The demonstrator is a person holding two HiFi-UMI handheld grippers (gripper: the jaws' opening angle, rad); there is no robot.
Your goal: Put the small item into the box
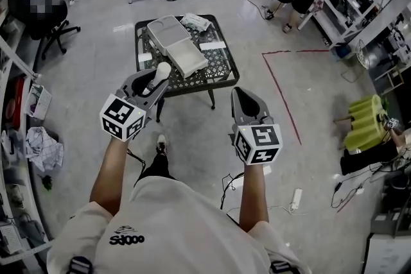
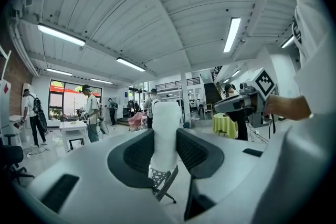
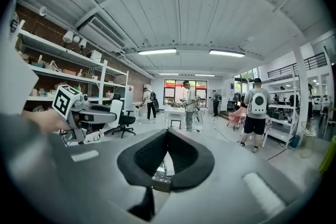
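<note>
Left gripper [image 1: 154, 81] clamped on small white item [image 1: 162, 70], right gripper [image 1: 242, 94] closed, both short of table [image 1: 221, 72]; box [image 1: 187, 58] on table not yet reached.

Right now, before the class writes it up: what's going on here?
A person faces a low black table, a tool in each hand. The left tool grips a small white item upright between its jaws. The right tool is shut and empty. Both are held short of the table, where the white box lies open. The item is not yet in it.
</note>
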